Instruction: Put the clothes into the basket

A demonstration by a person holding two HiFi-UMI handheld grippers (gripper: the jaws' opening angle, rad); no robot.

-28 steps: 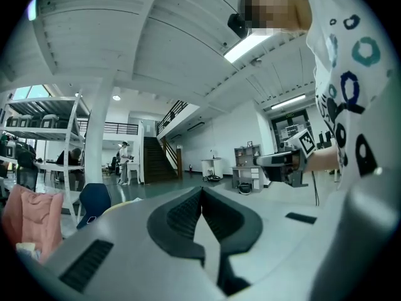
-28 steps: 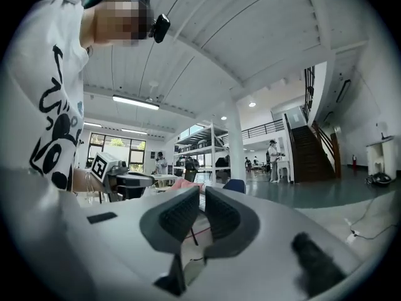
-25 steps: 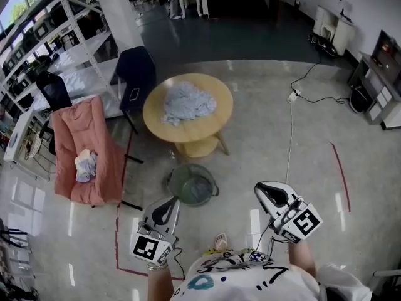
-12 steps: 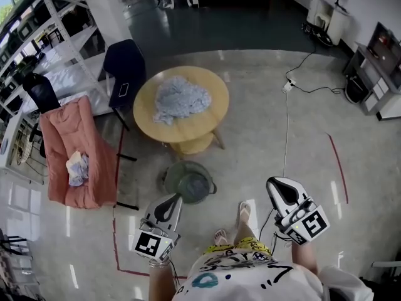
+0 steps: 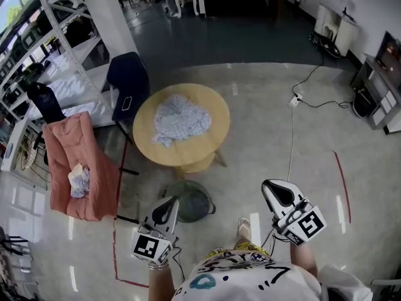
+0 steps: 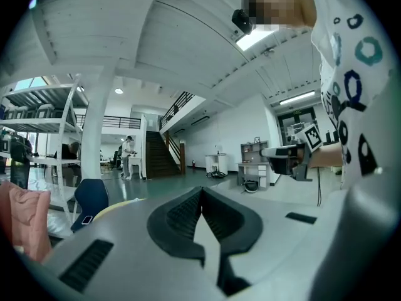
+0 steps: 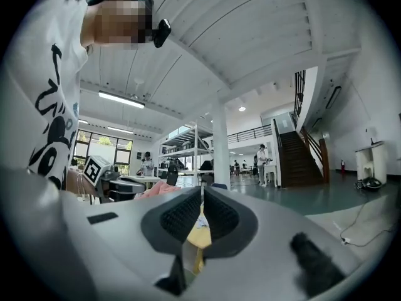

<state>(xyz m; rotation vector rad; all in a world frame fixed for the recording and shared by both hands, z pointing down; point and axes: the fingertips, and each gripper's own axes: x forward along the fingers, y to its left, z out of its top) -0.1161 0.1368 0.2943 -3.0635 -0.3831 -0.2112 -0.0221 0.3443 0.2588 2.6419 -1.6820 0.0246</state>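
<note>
Edged nearer bench (image 5: 213, 140) w/ clothes (image 5: 178, 119); left claw (image 5: 169, 202) & right claw (image 5: 272, 185) both closed, empty. Prob. risked kicking basket (image 5: 203, 196), lower centre.

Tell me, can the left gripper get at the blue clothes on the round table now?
Probably not yet: the left gripper is shut and hangs well short of the table, near the basket. Nothing covers the clothes, so a step closer should do.
</note>
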